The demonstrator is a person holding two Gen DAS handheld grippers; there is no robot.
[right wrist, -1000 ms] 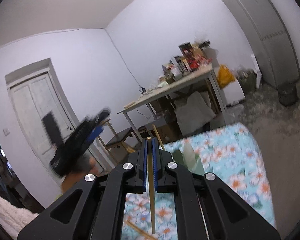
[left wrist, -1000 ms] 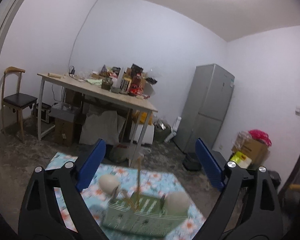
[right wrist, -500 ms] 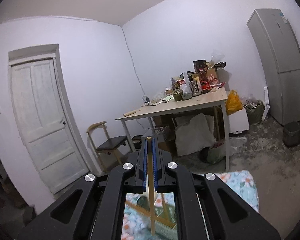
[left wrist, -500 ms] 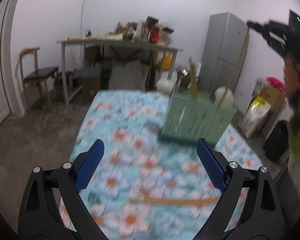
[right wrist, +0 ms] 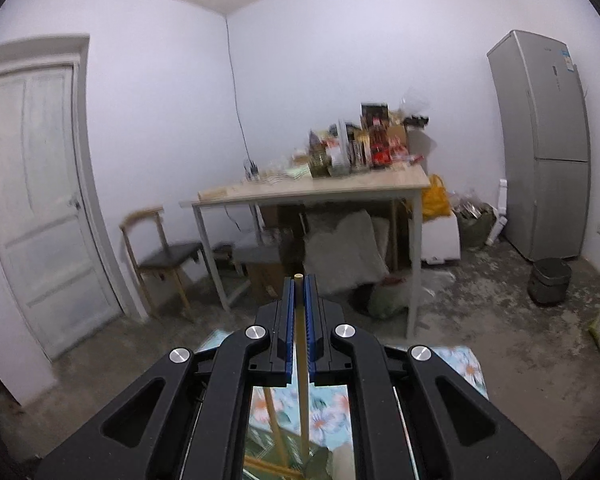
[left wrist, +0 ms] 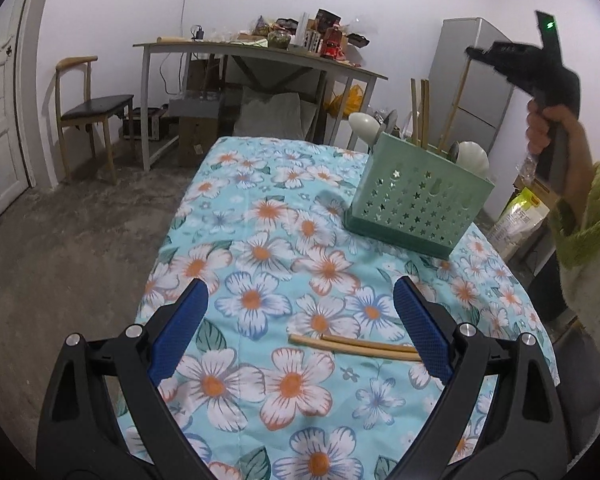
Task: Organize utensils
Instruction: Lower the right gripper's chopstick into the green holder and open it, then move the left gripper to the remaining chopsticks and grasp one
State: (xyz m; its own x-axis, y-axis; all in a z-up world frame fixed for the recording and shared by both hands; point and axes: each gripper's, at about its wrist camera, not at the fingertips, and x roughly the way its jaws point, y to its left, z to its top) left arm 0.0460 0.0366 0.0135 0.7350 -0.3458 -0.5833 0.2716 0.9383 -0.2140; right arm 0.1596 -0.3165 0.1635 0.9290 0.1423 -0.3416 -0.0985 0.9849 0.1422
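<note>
Right wrist view: jaws of right gripper (right wrist: 299,280) pinching a chopstick (right wrist: 302,380).
Pale, thin bamboo stick, long axis along the fingers, tip poking just past them. Left gripper (left wrist: 300,322) spread wide, two chopsticks (left wrist: 352,346) lying crosswise between its jaws, green utensil basket (left wrist: 416,200) well beyond.

wooden chair (left wrist: 92,116) by white door (right wrist: 40,204) | cluttered table (right wrist: 316,192) | grey fridge (right wrist: 548,140) right

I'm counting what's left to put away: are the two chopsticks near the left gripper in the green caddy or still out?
Out. Both chopsticks lie flat on the floral cloth, apart from the green caddy.
</note>
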